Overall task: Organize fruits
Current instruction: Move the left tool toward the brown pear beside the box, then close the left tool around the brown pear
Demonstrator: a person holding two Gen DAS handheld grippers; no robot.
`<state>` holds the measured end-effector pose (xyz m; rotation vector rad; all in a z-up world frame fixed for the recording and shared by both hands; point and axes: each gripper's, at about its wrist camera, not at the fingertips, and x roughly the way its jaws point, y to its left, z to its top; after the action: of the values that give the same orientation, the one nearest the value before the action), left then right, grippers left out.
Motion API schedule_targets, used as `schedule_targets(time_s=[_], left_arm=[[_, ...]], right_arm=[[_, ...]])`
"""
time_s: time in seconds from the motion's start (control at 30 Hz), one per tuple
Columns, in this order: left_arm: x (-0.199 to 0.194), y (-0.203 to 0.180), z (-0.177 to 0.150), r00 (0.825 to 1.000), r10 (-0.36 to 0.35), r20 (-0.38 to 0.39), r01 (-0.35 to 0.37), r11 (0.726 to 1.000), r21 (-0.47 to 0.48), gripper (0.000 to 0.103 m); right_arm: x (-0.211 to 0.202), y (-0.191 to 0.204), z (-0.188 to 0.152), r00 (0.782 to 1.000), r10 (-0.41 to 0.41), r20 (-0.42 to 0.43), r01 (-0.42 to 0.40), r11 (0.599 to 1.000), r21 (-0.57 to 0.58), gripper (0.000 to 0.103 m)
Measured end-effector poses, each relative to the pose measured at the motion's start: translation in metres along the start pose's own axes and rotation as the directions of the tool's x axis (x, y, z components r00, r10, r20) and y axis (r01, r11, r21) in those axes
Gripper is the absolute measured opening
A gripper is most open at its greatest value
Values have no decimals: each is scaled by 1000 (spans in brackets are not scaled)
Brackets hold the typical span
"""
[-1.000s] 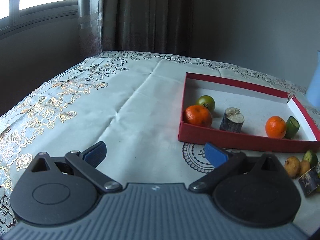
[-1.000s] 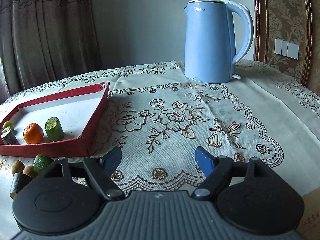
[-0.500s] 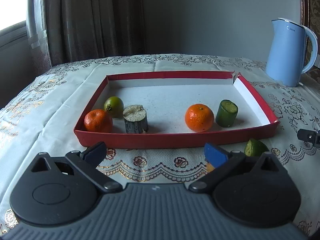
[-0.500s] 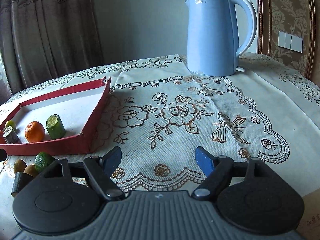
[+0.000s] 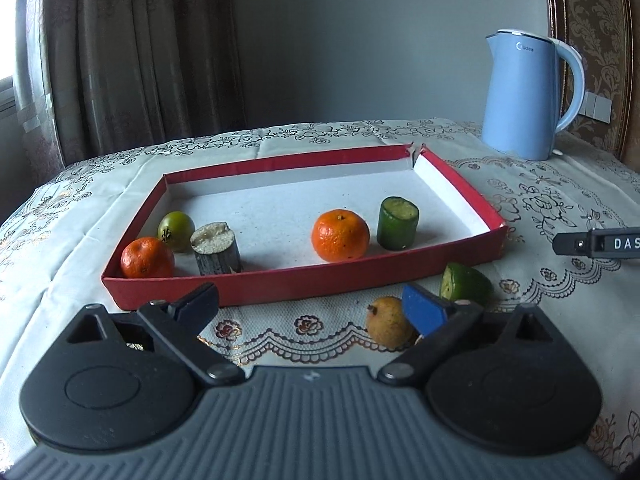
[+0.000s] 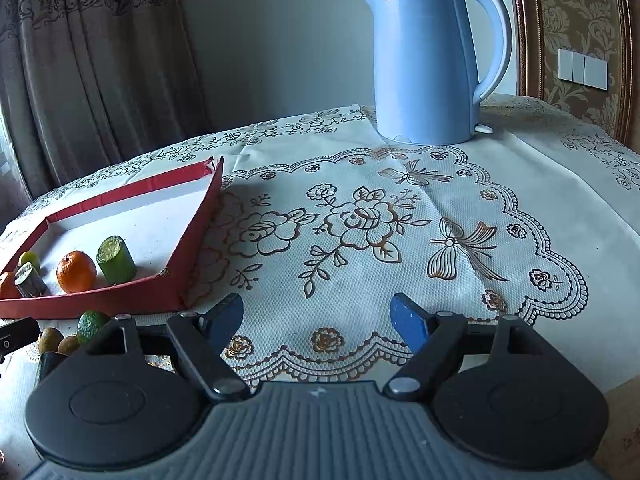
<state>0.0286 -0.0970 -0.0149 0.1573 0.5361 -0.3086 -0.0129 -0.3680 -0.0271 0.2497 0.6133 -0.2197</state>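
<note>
Just ahead of the left gripper [image 5: 314, 306], whose jaws have just been closing yet stand spread on nothing, a yellow fruit [image 5: 387, 321] lies beside its right pad. Beyond, the red tray [image 5: 304, 288] holds oranges [image 5: 340, 235]. The right gripper [image 6: 318, 318] gapes empty over cloth [image 6: 360, 240], kettle [image 6: 430, 60] far ahead.

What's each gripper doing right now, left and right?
Left gripper: open, holding nothing, jaws just closing slightly.
Right gripper: open, holding nothing.

A patterned tablecloth [image 5: 100, 208] carries a red tray [image 5: 280, 286], blue kettle [image 5: 524, 92] and loose fruit [image 5: 388, 320].
</note>
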Motion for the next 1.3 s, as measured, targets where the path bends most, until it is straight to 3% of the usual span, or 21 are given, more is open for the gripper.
schedule_targets(time_s=[0.27, 0.77, 0.93, 1.0, 1.07, 1.3], left_arm=[[2, -4, -3, 1000, -4, -24, 5, 1000, 11, 99], [18, 4, 4, 990, -130, -53, 125, 988, -85, 78], [20, 1, 5, 986, -159, -43, 156, 985, -78, 63], [23, 0, 5, 982, -180, -58, 175, 981, -77, 45], [28, -2, 3, 976, -203, -82, 198, 978, -70, 34], [27, -4, 2, 977, -198, -82, 193, 979, -68, 31]], right_arm=[[1, 0, 0, 1000, -1, -2, 1, 1000, 2, 81], [2, 0, 0, 1000, -4, -3, 4, 1000, 3, 85], [2, 0, 0, 1000, -3, -5, 3, 1000, 4, 85], [2, -1, 0, 1000, -4, -5, 4, 1000, 5, 85], [2, -1, 0, 1000, -4, -5, 5, 1000, 5, 85], [2, -3, 0, 1000, -3, -7, 3, 1000, 16, 85]])
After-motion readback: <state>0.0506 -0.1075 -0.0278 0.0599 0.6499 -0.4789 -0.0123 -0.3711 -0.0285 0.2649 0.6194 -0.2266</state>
